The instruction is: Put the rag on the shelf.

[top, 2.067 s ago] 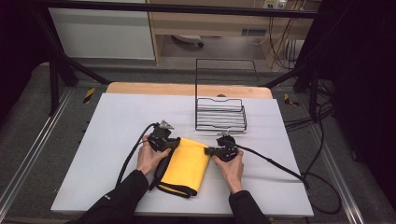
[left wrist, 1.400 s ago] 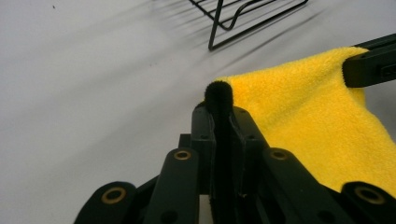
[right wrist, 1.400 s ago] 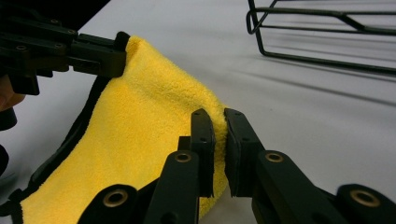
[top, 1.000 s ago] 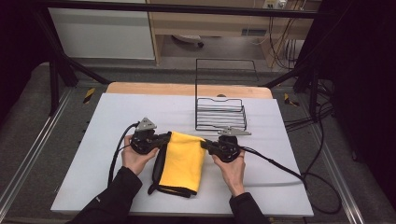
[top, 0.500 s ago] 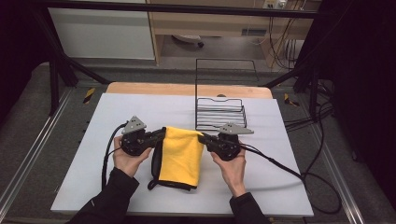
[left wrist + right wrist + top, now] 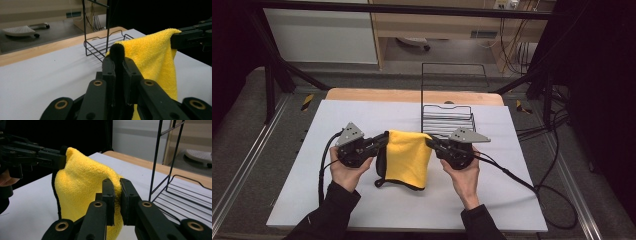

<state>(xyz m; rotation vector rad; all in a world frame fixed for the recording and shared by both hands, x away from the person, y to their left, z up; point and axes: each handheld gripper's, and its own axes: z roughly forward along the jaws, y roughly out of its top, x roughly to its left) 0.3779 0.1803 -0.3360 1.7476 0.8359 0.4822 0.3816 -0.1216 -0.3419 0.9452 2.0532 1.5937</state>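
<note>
Both claws, left claw (image 6: 382,141) and right claw (image 6: 433,144), are clamped on the yellow towel (image 6: 408,157), lifted just in front of the wire rack (image 6: 447,120); hanging it's still to do.

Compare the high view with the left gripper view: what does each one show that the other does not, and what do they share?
High view alone: the person's two hands, the left hand and the right hand, the trailing cables, and the towel's lower edge near the grey table.
Left gripper view alone: a close look at the left hand-held gripper, its jaws shut on the black-edged corner of the yellow towel.
Both: the towel hanging between the left and the right hand-held gripper, and the wire rack behind it.
</note>
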